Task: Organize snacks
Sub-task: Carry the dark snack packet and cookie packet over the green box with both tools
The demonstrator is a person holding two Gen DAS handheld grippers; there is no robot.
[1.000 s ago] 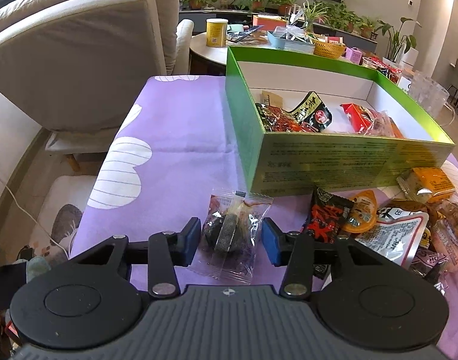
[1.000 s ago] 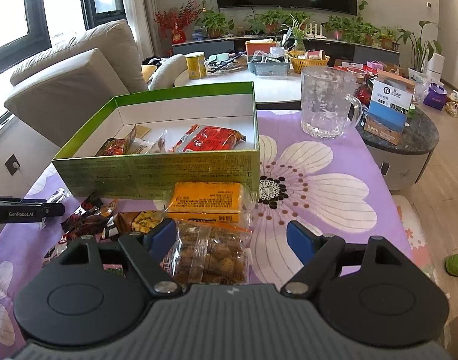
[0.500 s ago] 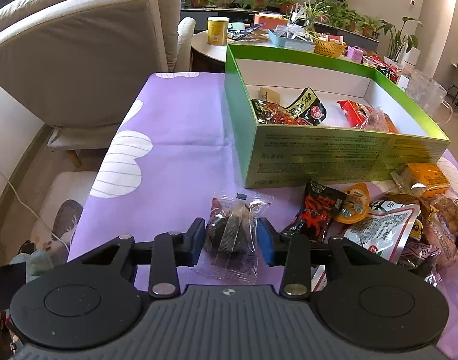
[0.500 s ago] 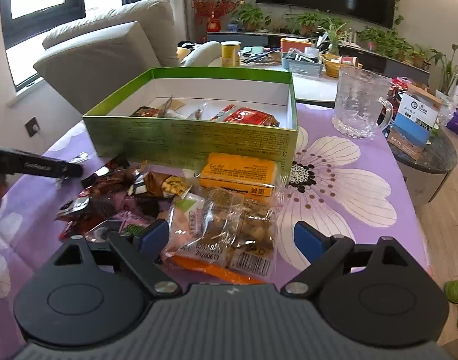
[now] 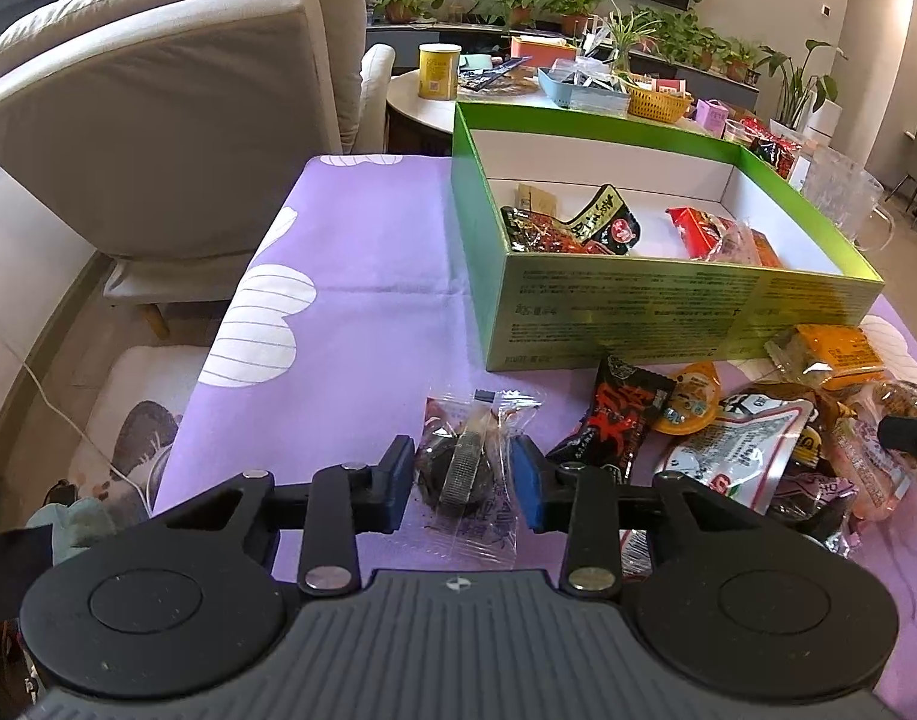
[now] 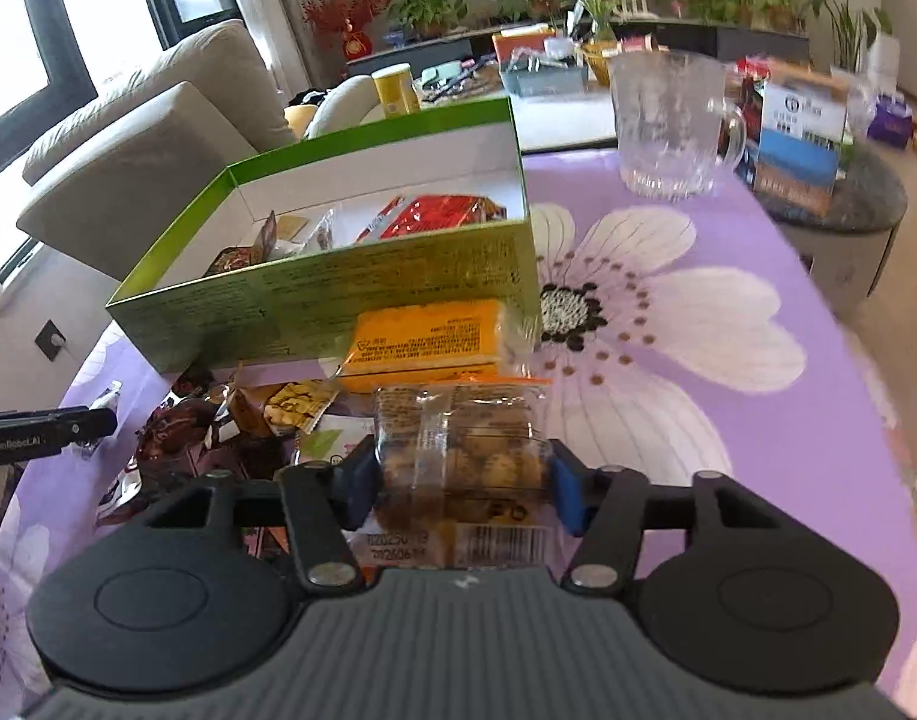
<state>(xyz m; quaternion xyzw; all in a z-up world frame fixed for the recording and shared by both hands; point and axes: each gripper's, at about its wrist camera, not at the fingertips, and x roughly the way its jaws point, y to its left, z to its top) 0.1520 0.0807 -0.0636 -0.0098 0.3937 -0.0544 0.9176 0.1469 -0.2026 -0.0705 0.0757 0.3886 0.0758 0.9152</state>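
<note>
On the purple flowered cloth lies a clear packet with a dark round snack (image 5: 464, 462). My left gripper (image 5: 463, 480) is closing on it, and both blue pads touch the wrapper's sides. A clear packet of brown biscuits (image 6: 458, 438) sits between the pads of my right gripper (image 6: 461, 480), whose jaws are closing and press its two sides. The open green box (image 5: 638, 312) stands behind, with several snack packets inside. An orange packet (image 6: 422, 348) leans against its front wall (image 6: 338, 294).
A heap of loose snack packets (image 5: 734, 438) lies in front of the box, between the two grippers. A glass mug (image 6: 668, 126) stands at the back right of the cloth. A beige sofa (image 5: 188, 120) is beyond the table's left edge.
The left jaws have narrowed onto the dark snack packet. The right gripper tilted and its wide jaws closed in on the biscuit packet.
</note>
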